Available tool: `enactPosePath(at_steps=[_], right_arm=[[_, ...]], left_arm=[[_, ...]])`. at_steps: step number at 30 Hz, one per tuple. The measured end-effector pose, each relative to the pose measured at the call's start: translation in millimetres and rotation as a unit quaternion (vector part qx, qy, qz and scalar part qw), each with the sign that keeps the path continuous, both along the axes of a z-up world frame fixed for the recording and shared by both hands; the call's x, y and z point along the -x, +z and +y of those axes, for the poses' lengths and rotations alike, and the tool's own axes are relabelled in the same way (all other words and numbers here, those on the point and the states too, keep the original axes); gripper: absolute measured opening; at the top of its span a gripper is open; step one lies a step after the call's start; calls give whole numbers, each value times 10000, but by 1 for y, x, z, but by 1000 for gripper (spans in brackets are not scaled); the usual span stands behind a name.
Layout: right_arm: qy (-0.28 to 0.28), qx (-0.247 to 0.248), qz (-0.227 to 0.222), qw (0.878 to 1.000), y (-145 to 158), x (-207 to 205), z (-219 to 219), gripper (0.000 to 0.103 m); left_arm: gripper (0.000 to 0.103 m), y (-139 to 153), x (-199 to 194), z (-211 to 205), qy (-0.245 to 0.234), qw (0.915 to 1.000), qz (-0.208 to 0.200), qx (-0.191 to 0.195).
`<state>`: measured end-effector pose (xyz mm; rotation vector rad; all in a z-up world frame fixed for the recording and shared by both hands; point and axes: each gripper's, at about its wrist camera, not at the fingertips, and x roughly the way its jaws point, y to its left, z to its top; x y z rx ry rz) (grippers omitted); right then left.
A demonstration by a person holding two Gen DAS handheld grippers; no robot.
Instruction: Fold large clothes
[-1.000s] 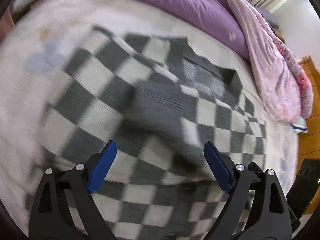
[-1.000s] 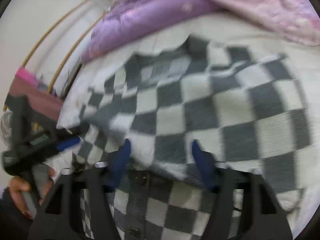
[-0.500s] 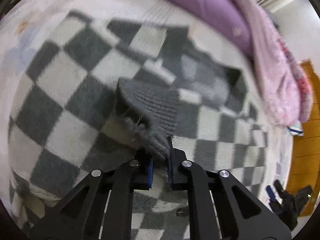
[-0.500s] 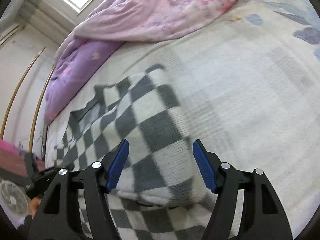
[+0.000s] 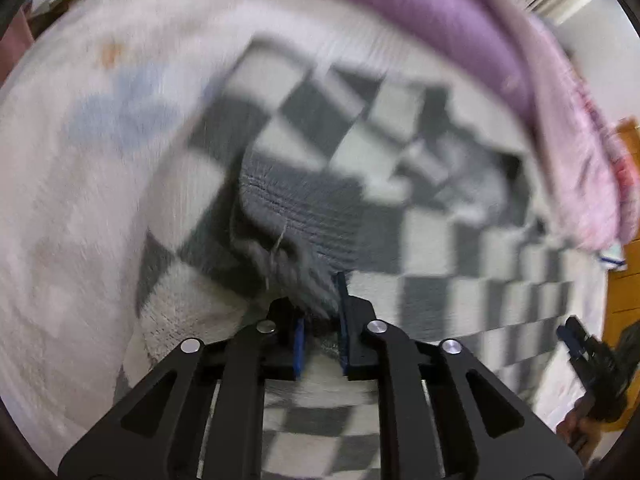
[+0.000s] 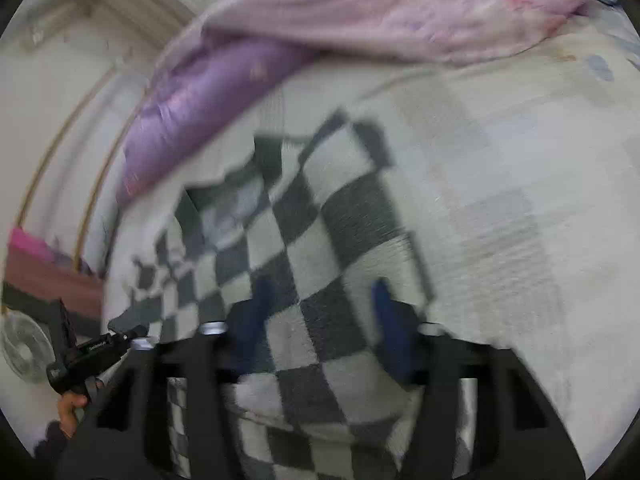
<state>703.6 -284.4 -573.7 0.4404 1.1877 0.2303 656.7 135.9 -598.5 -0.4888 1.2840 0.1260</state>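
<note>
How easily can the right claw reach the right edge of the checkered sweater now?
Probably yes. The right claw is open just above the checkered sweater, and nothing lies between them, though blur hides the exact gap.

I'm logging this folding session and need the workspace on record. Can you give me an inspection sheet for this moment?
Surface: bed sheet, pale, faint patches.
Job's things: checkered sweater spread on the bed, its grey ribbed cuff bunched up.
Clutter: purple quilt and pink quilt piled along the far side.
Grippers: left gripper shut on the cuff; right gripper open over the sweater.
Cables: nothing seen.
Surroundings: fan at lower left, wooden furniture to the right; views blurred.
</note>
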Motion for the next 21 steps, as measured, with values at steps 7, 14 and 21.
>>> enactPosePath(at_steps=[7, 14, 21], right_arm=[[-34, 172, 464, 9988, -3, -24, 3, 36], [-435, 331, -34, 9985, 32, -64, -14, 63], [-911, -29, 412, 9950, 1, -113, -20, 63]], left_arm=[[19, 20, 1, 15, 13, 9992, -87, 390], [65, 52, -20, 62, 492, 9972, -544, 137], [65, 22, -72, 93, 609, 9979, -82, 196]])
